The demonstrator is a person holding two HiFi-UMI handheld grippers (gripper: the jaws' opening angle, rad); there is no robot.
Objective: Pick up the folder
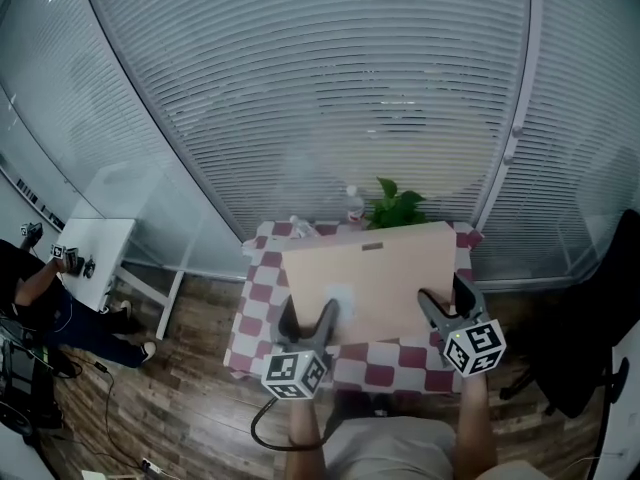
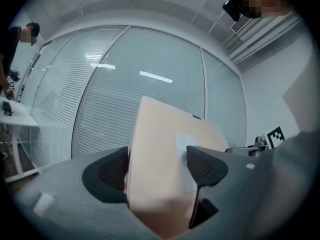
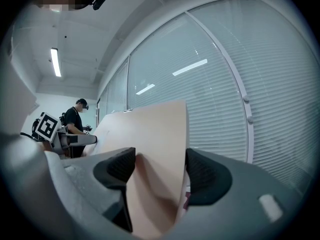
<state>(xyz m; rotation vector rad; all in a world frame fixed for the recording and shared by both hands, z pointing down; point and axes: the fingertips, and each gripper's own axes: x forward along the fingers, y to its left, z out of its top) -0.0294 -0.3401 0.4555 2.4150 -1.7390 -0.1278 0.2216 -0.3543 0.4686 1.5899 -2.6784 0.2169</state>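
The jaws of both grippers are closed on the near edge of the beige folder (image 1: 375, 273), one at each lower corner. The left gripper (image 1: 307, 318) pinches the folder across its thickness, one pad on the front face next to a pale label. The right gripper (image 1: 446, 298) grips the opposite corner, where the sheet bows slightly between the pads. Holding it at two spread points probably keeps the wide, thin folder from sagging or twisting. Both gripper views look up along the folder toward the window blinds (image 1: 300, 78), so it appears tilted with its far edge raised over the checkered table (image 1: 252, 313). A potted plant (image 1: 395, 206) stands just behind it. The pickup looks largely achieved.
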